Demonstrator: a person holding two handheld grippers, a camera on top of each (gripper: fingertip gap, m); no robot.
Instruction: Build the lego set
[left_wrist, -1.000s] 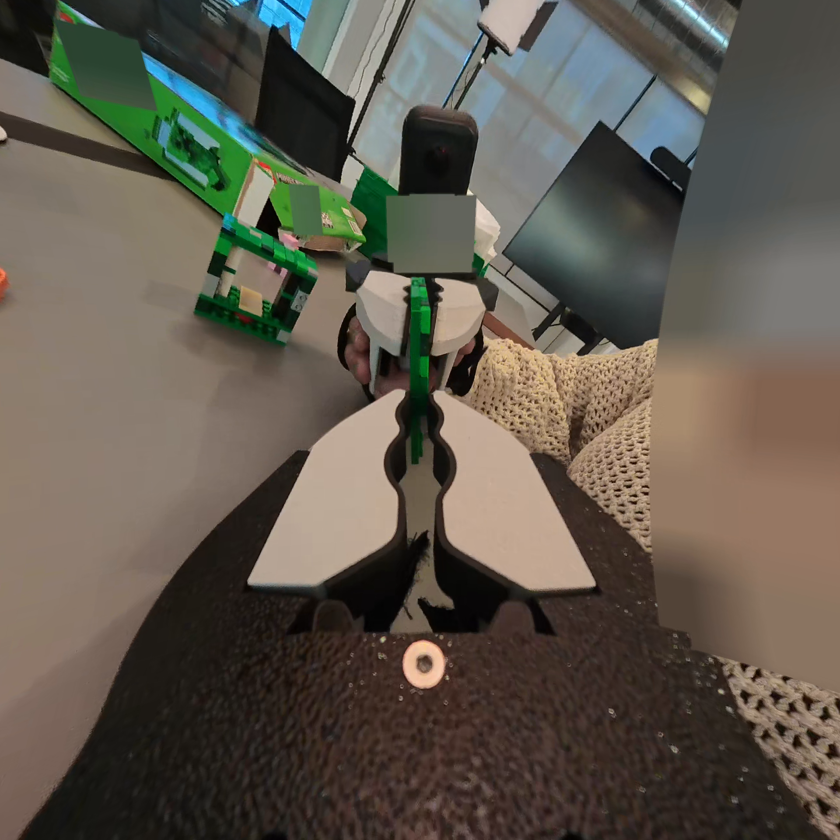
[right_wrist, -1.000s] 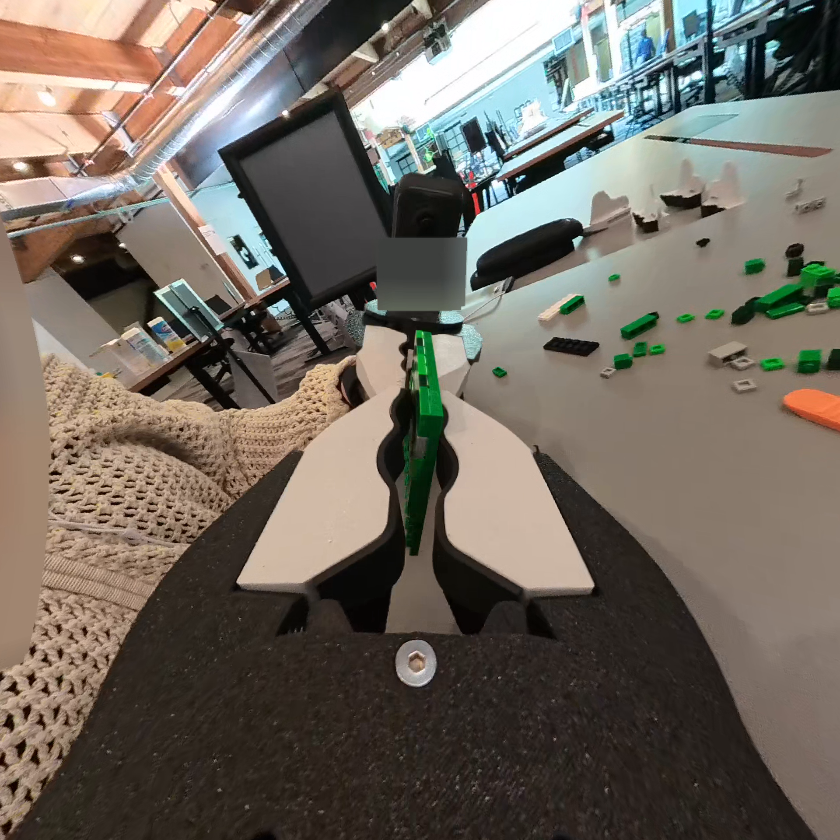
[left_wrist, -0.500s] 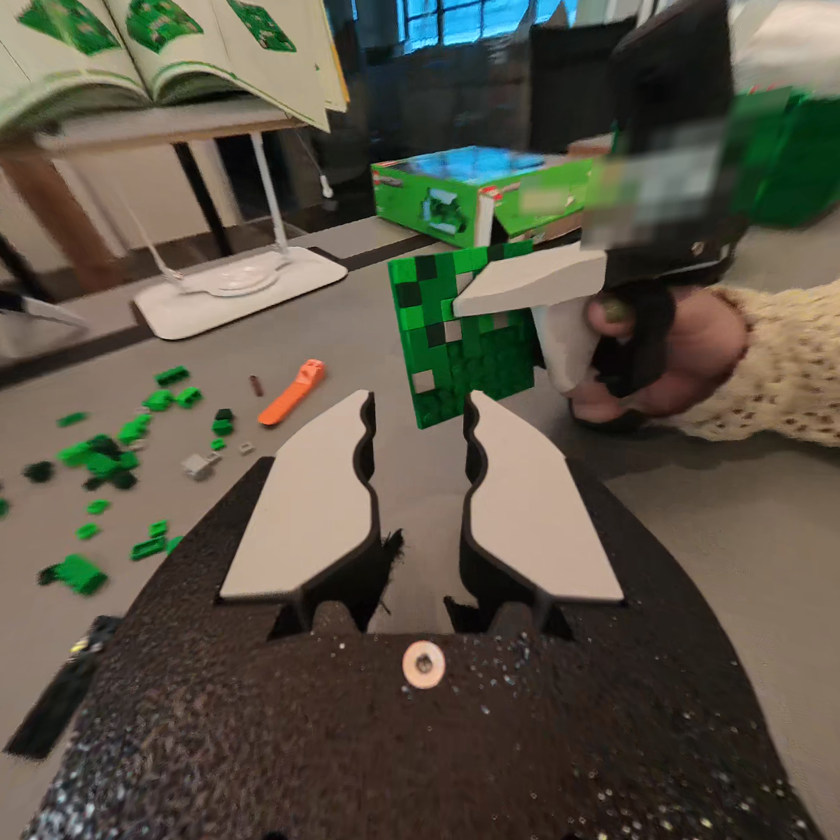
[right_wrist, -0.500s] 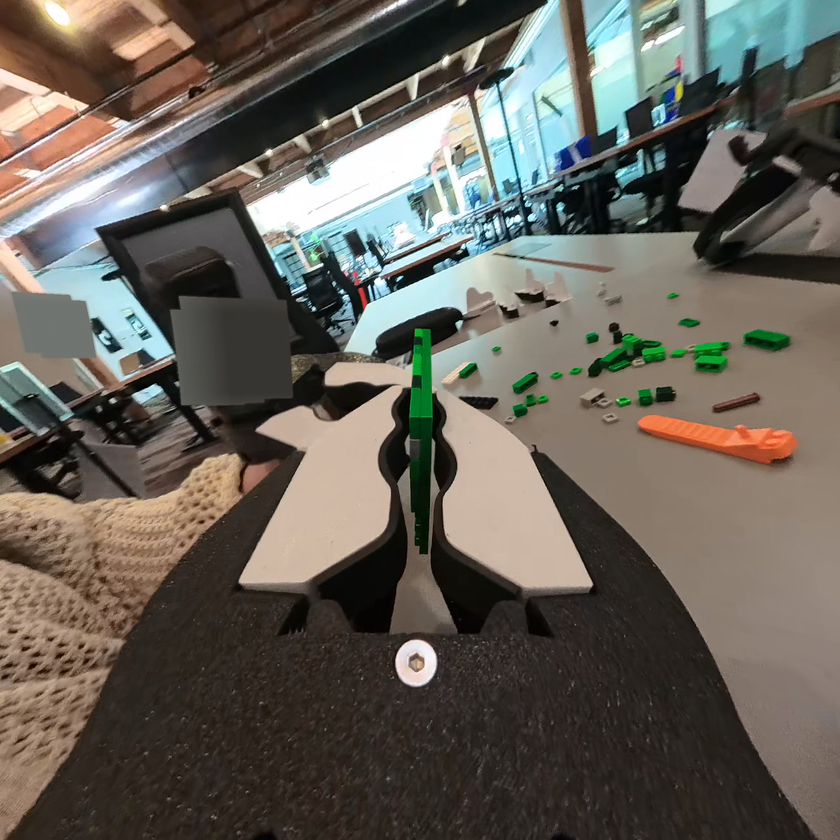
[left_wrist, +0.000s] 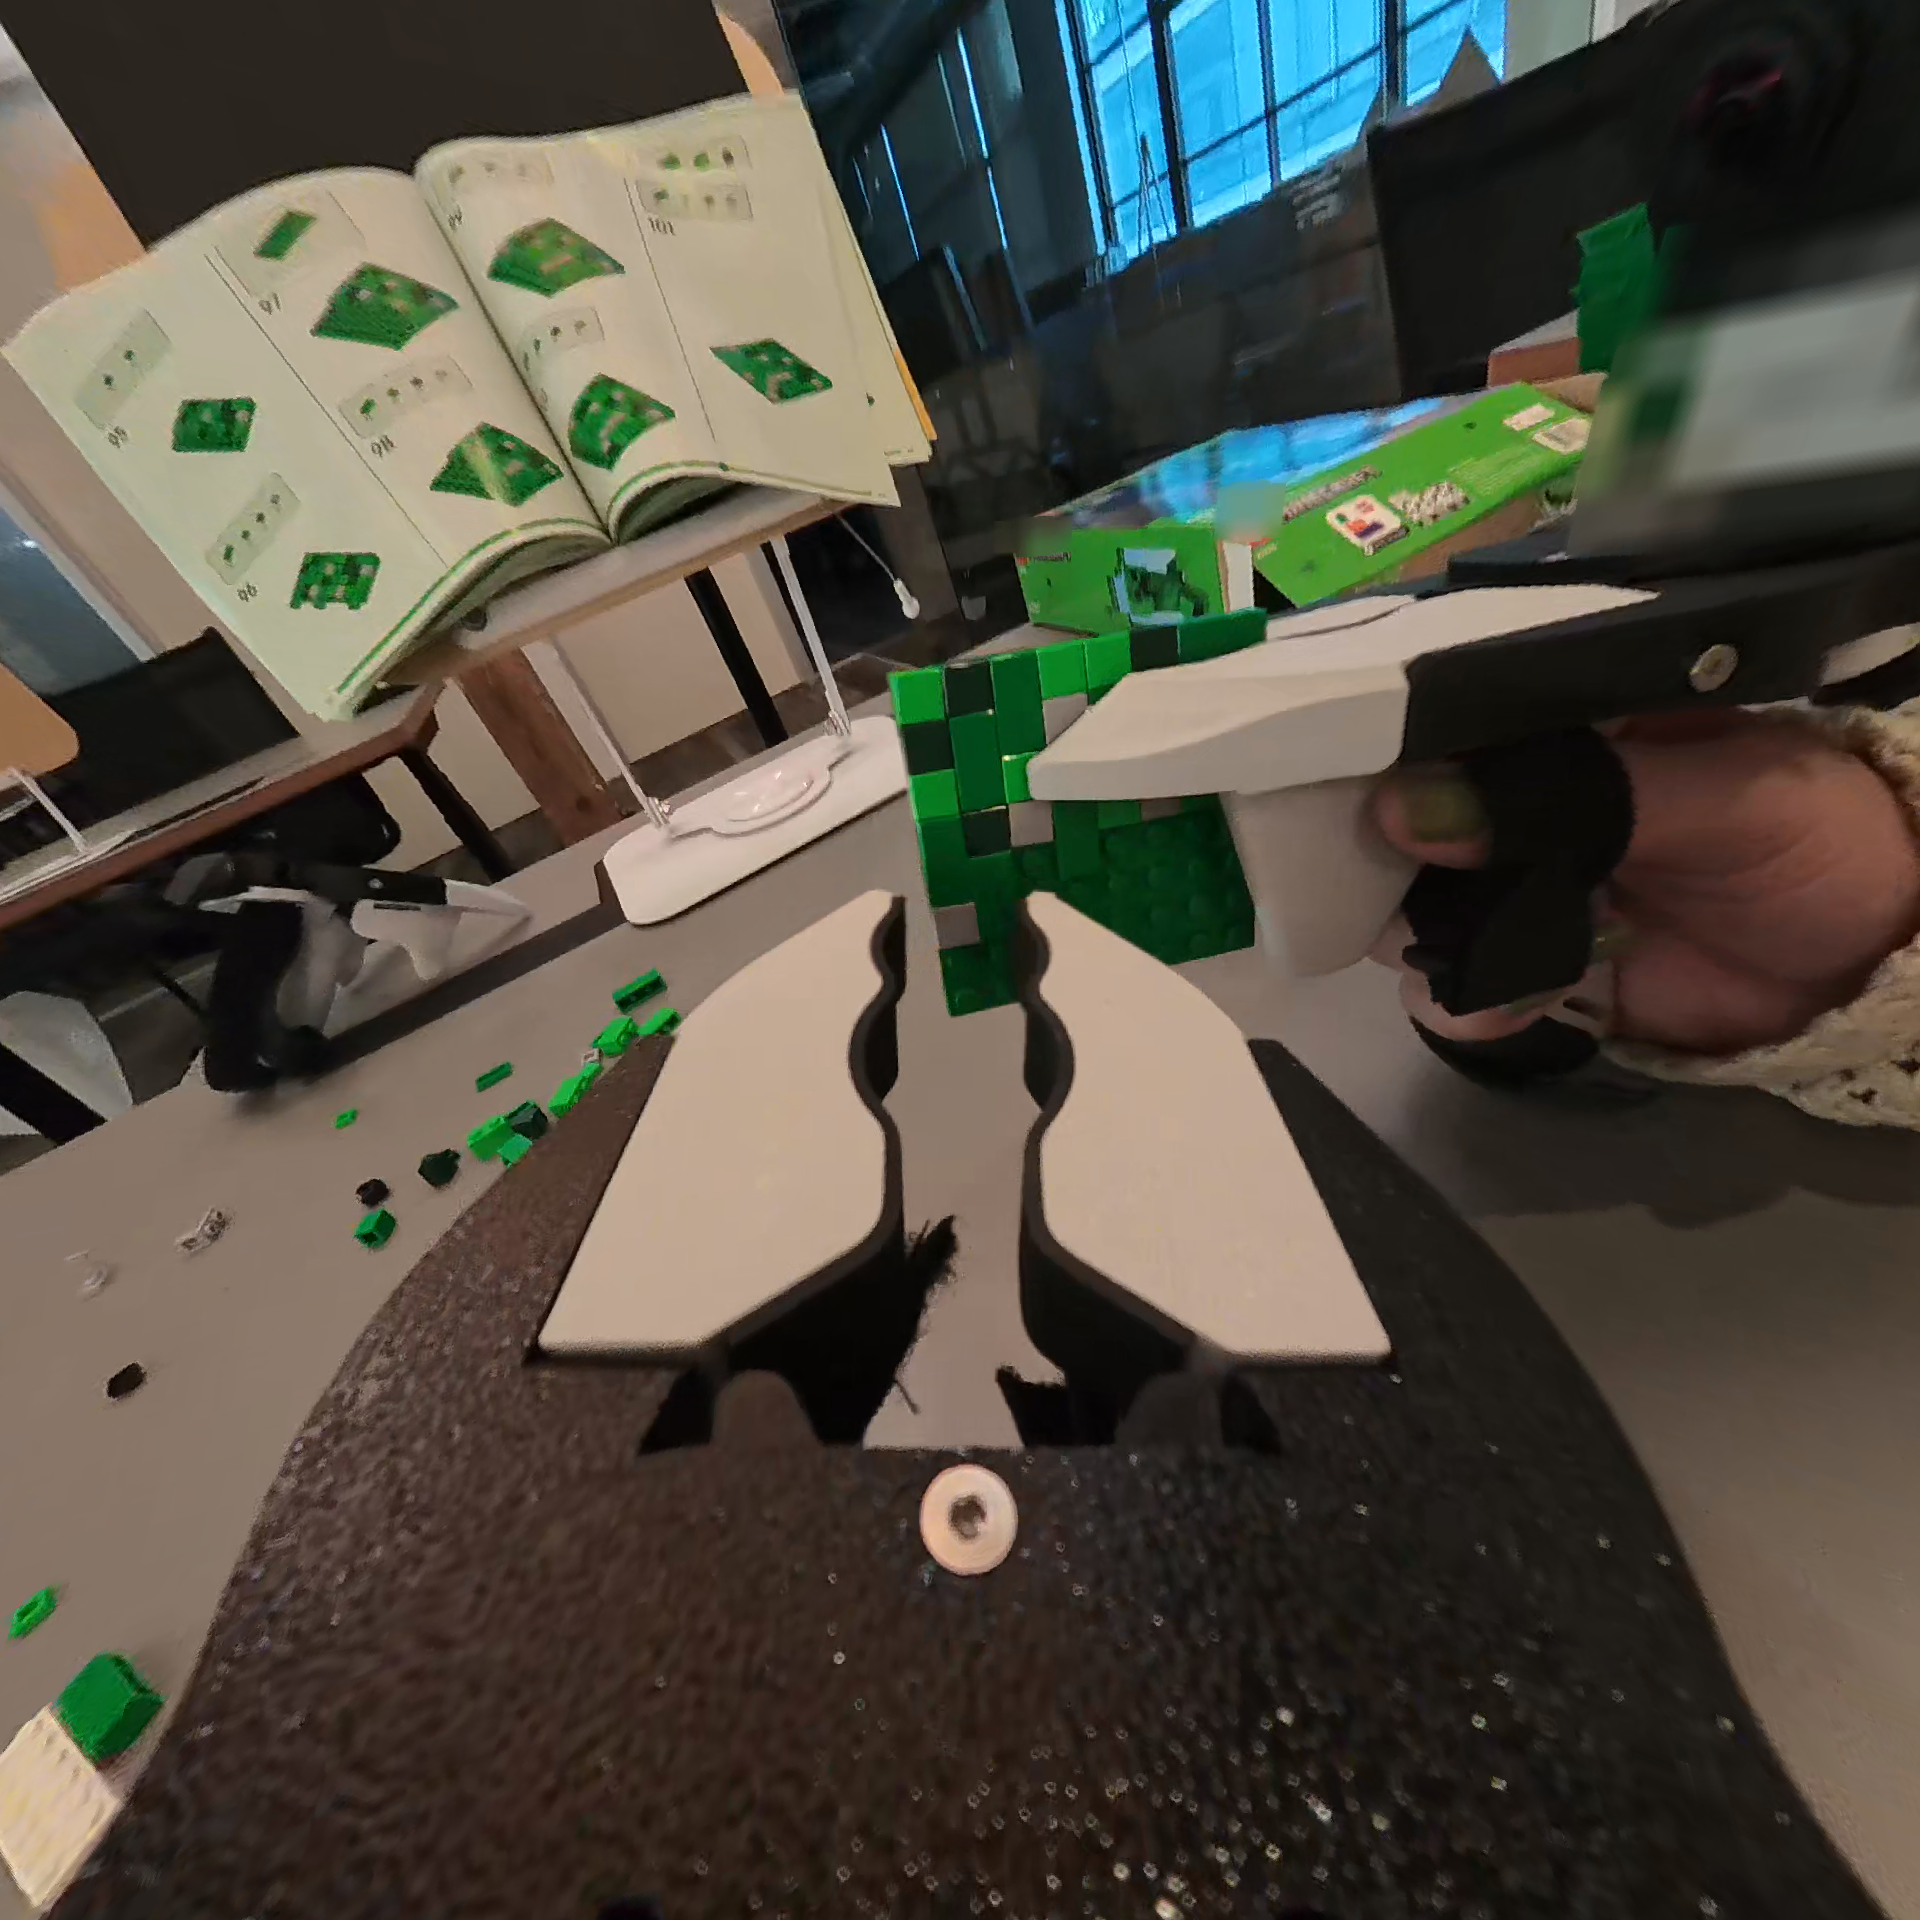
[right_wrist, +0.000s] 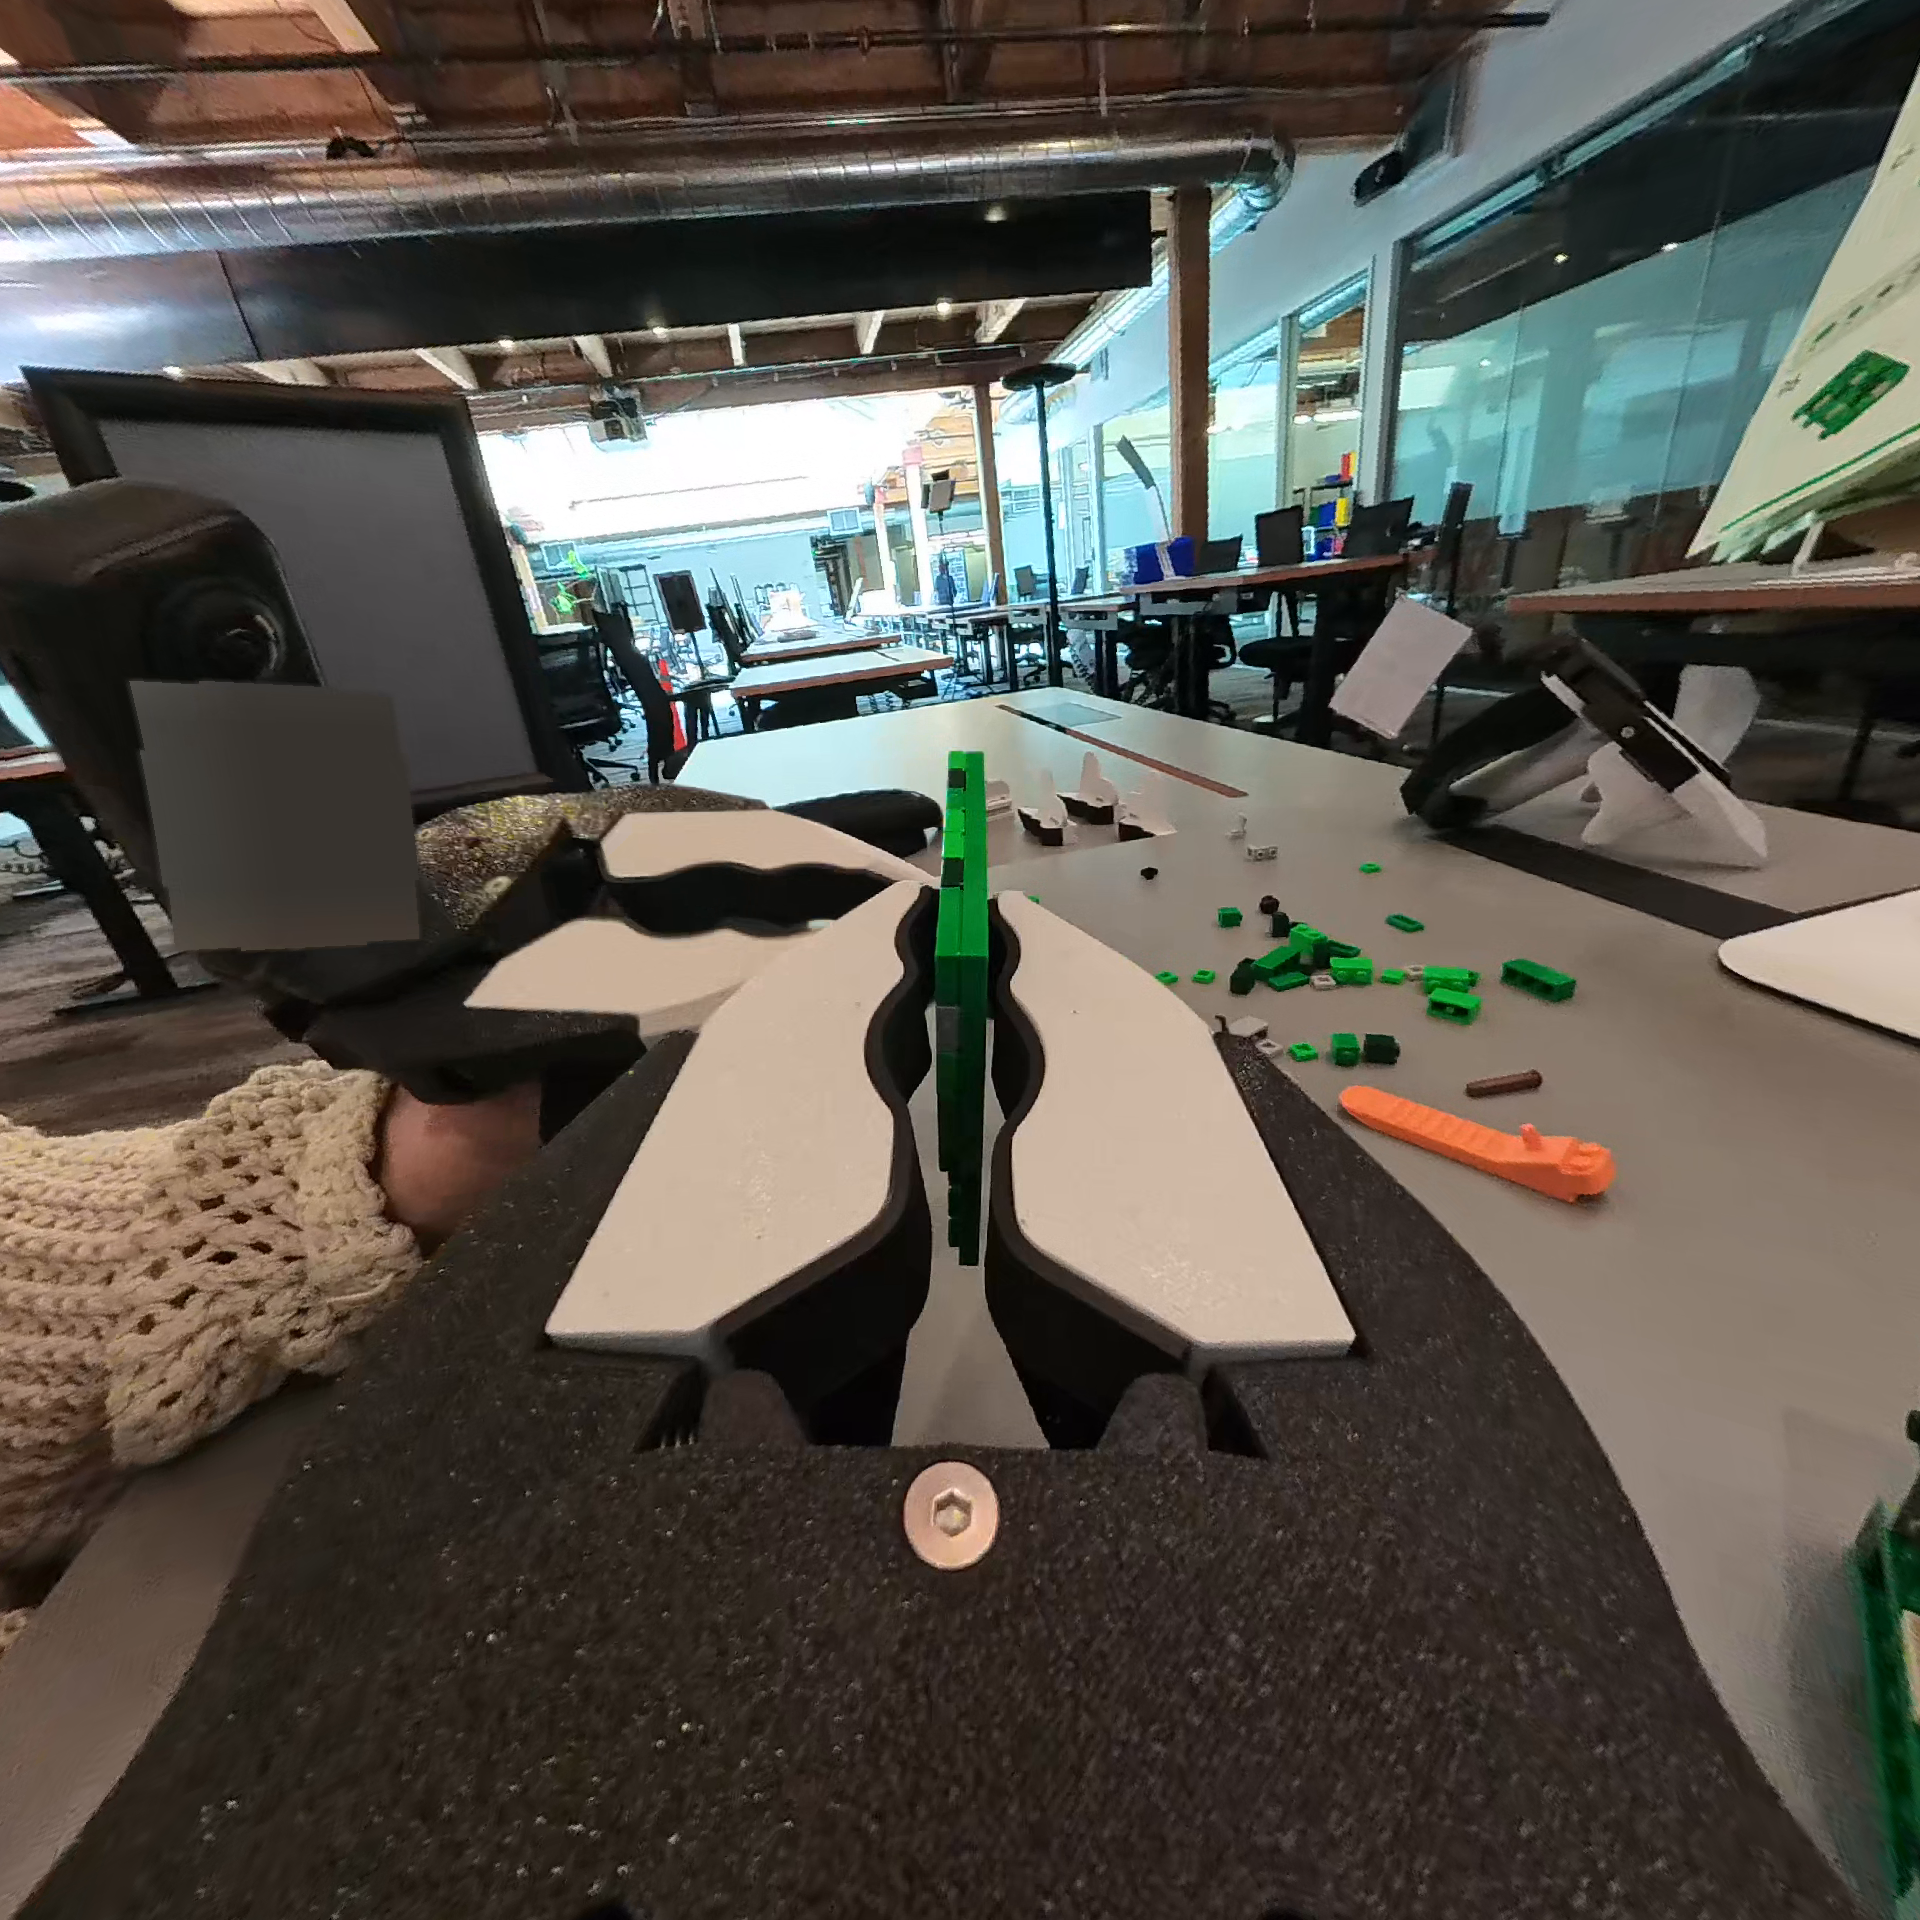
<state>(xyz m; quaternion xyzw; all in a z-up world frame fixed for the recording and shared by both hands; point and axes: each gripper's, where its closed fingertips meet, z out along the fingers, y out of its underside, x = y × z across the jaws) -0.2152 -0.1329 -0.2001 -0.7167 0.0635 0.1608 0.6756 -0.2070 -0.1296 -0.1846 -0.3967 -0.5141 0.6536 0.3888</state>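
Right gripper (right_wrist: 951, 909) has its jaws clamped on the green lego panel (left_wrist: 1049, 810), held upright and edge-on above the worktop (right_wrist: 1662, 1299). Left gripper (left_wrist: 961, 914) sits just beside the panel's lower corner, jaws parted and holding nothing. Loose bricks (right_wrist: 1340, 971) scattered nearby.

This is an open-plan office or lab space in a converted industrial building. Exposed wooden ceiling beams (right_wrist: 727, 62) and a metal ventilation duct (right_wrist: 623, 177) run overhead. Rows of desks (right_wrist: 842, 665) with black office chairs (right_wrist: 623, 675) recede toward a bright far end, and glass partition walls (right_wrist: 1621, 384) line one side. Dark monitors (left_wrist: 1507, 249) stand by the grey worktable (right_wrist: 1662, 1247), and an open instruction booklet (left_wrist: 436, 395) rests on a stand.
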